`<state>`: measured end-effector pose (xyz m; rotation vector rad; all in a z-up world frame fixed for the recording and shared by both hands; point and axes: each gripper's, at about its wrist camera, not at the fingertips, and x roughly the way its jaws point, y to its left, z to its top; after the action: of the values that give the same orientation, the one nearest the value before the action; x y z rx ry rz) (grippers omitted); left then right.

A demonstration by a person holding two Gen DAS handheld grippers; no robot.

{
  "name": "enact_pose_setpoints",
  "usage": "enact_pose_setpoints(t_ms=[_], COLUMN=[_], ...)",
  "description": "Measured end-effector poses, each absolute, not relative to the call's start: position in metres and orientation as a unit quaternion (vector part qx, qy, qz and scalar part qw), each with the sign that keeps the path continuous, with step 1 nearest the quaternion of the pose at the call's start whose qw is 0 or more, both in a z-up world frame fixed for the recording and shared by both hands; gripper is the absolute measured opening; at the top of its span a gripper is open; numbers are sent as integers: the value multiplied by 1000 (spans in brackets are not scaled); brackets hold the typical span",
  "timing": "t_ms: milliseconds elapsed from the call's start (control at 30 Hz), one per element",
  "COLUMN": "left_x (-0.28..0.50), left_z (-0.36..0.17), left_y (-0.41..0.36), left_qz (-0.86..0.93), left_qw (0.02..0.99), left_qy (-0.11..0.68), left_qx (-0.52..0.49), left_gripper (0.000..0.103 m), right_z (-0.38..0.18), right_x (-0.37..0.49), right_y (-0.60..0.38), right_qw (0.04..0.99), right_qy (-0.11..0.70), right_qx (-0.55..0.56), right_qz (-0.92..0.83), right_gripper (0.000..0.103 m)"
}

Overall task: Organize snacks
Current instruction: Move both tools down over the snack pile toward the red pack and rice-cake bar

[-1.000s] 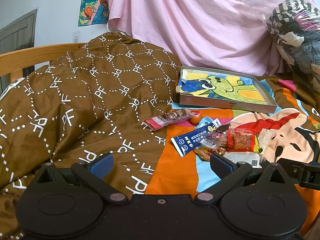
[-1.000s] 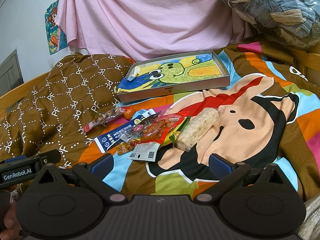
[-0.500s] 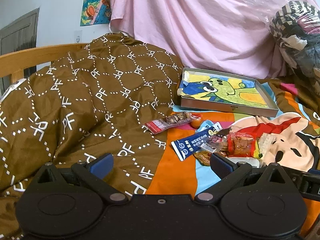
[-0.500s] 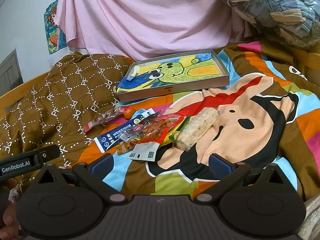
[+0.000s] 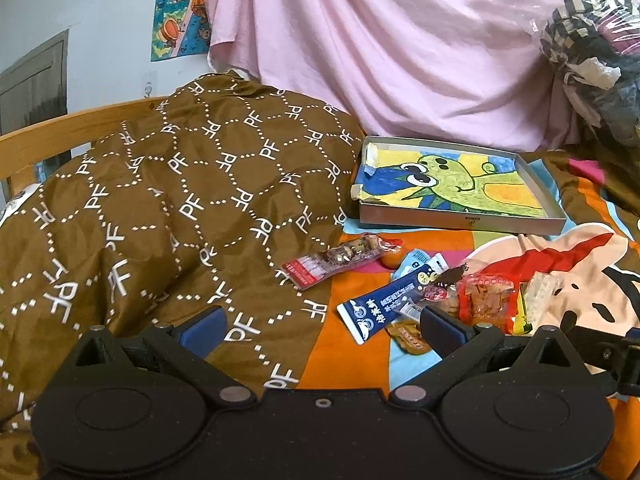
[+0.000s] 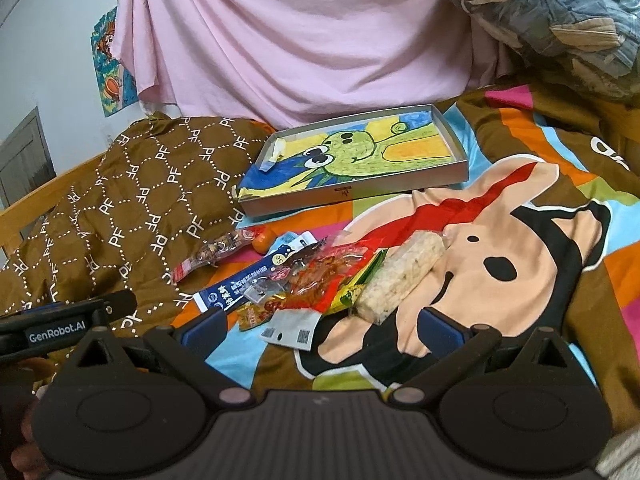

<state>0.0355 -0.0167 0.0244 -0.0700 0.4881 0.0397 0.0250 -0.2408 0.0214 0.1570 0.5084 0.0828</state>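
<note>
Both your tools, left (image 5: 320, 330) and right (image 6: 322, 330), gape wide, empty. That rice cracker pack (image 6: 402, 276) looks light and crumbly; pinch its sealed end.

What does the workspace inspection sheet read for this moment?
Surface: bed with bright cartoon-print cover.
Job's things: heap of packaged snacks, including dark blue stick sachet and pale rice-cracker roll; shallow grey tray with green cartoon lining holds no snacks.
Clutter: brown PF-patterned quilt; clear bag of clothes.
Grippers: left tool open, empty; right tool open, empty.
Cables: nothing seen.
Surroundings: pink draped sheet, cartoon wall poster.
</note>
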Motion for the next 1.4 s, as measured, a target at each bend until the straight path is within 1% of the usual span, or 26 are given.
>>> enact_pose_setpoints(t_ms=[333, 533, 800, 1067, 1400], left_x=[62, 79, 103, 121, 146], left_z=[19, 15, 14, 12, 8], left_y=[-31, -39, -43, -52, -76], left_qz=[15, 9, 4, -10, -49], left_qw=[967, 966, 965, 964, 957], left_qy=[252, 255, 258, 262, 285], left_qx=[-38, -38, -40, -35, -38], left_gripper=[102, 102, 102, 102, 102], right_z=[26, 25, 24, 14, -1], right_x=[55, 76, 98, 121, 136], right_y=[-253, -259, -265, -275, -282], right_qw=[961, 961, 961, 952, 938], right_qy=[265, 269, 263, 287, 333], right_qx=[63, 34, -30, -59, -59], right_qz=[43, 56, 77, 85, 70], right_gripper=[103, 103, 103, 103, 103])
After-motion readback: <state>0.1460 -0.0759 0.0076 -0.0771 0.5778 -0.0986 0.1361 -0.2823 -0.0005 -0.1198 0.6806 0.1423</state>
